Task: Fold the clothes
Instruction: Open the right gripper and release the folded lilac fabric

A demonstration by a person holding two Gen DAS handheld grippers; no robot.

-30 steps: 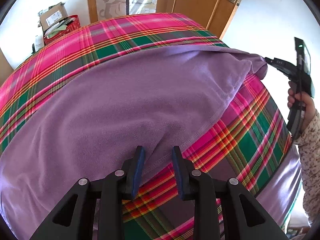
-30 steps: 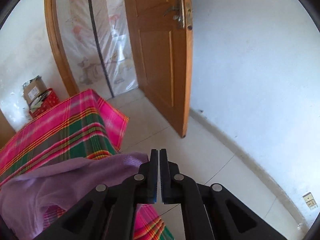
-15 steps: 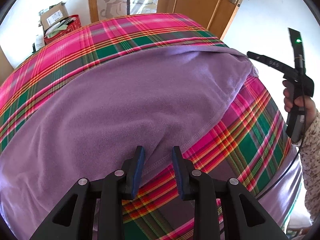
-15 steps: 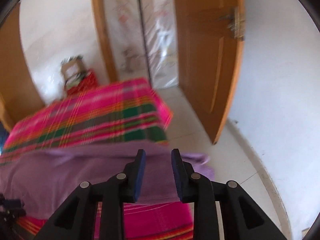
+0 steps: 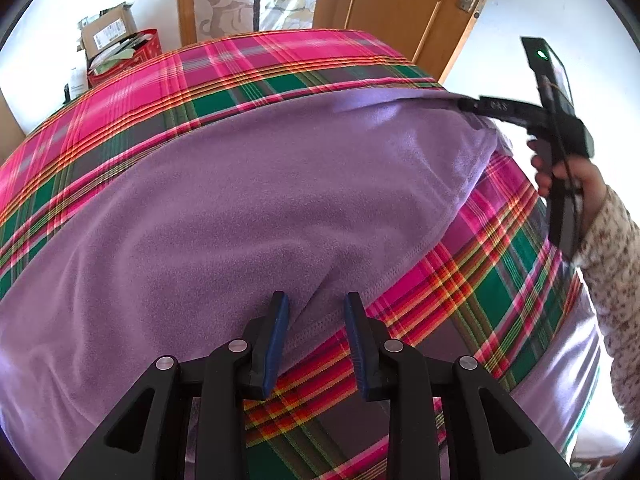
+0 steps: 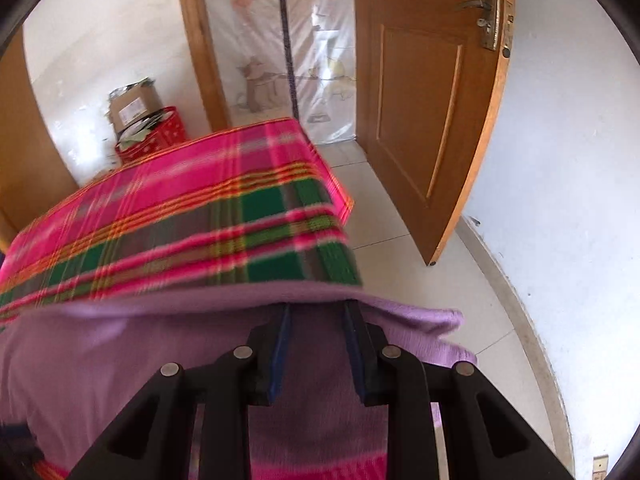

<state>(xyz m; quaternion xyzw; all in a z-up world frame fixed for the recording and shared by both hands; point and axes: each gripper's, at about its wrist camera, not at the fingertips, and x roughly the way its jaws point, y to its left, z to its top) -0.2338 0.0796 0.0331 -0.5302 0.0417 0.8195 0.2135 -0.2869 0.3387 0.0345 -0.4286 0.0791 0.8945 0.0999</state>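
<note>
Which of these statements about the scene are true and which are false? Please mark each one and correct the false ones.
1. A purple garment lies spread on a plaid cloth. True.
2. The left hand-held gripper is shut on the garment. False: its fingers stand open, with the hem between them.
3. The wooden door behind is closed. False: it stands open.
4. A red basket sits on the floor beyond the plaid cloth. True.
5. The right hand-held gripper is far from the garment. False: it is open, right at the garment's far edge.
</note>
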